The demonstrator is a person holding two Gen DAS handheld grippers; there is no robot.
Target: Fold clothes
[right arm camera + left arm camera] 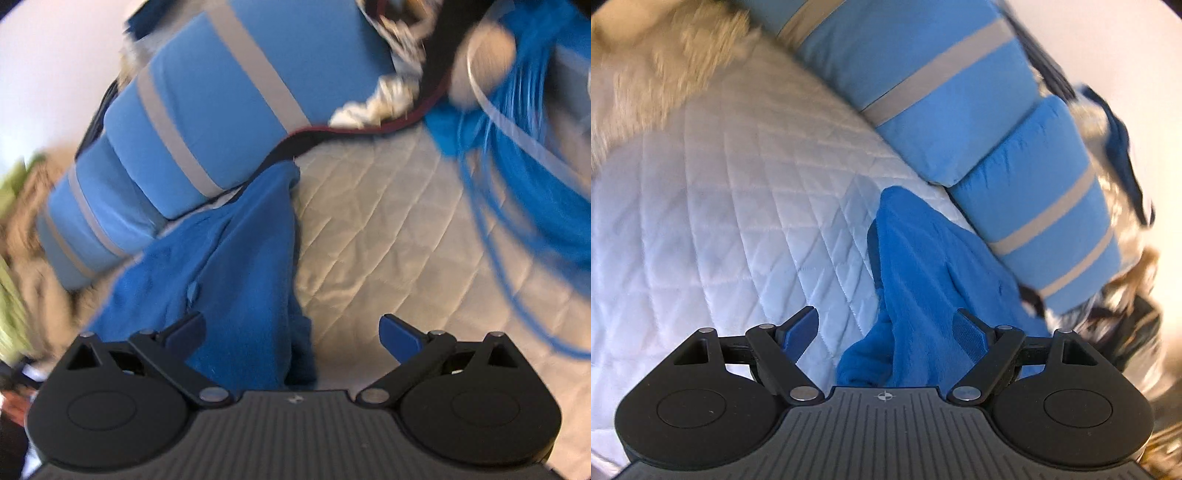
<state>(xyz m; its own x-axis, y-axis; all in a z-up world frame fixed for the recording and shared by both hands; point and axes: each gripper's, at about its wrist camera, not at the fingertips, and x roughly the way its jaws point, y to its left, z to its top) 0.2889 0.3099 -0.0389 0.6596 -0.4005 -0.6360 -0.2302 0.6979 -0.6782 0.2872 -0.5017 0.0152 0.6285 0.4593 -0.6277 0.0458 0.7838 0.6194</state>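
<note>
A royal-blue garment lies bunched in a long ridge on the white quilted bed cover. My left gripper is open, its fingers spread either side of the garment's near end, not closed on it. The same garment shows in the right wrist view, lying from the pillows toward the camera. My right gripper is open; the cloth lies by its left finger, and the right finger is over bare quilt.
Light-blue pillows with grey stripes lie along the bed behind the garment, also in the right wrist view. A beige furry blanket is at far left. More clothes, blurred, are piled at upper right.
</note>
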